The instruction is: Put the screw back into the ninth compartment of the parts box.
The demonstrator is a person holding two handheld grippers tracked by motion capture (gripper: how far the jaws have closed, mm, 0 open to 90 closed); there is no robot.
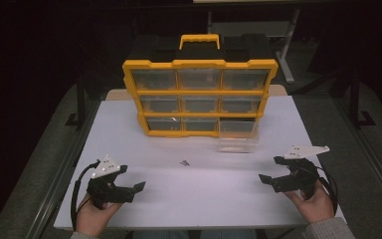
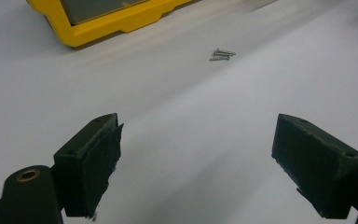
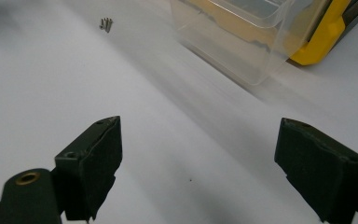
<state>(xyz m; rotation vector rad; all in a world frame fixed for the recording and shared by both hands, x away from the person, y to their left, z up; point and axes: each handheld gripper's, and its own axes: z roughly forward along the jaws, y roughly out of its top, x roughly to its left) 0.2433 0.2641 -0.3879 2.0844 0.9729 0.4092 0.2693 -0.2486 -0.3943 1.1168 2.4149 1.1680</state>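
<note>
**High view: both hand-held grippers wide, screws between them**

Nearest, the left hand-held gripper (image 1: pixel 138 186) and right hand-held gripper (image 1: pixel 265 179) hover over the table (image 1: pixel 129 129), jaws spread wide, empty. Beyond them lie small screws (image 1: pixel 184 162). Behind the screws stands the yellow organizer (image 1: pixel 200 94), its clear drawer (image 1: pixel 238 139) pulled out.

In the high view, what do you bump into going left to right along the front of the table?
left gripper → screws → clear drawer → right gripper
</note>
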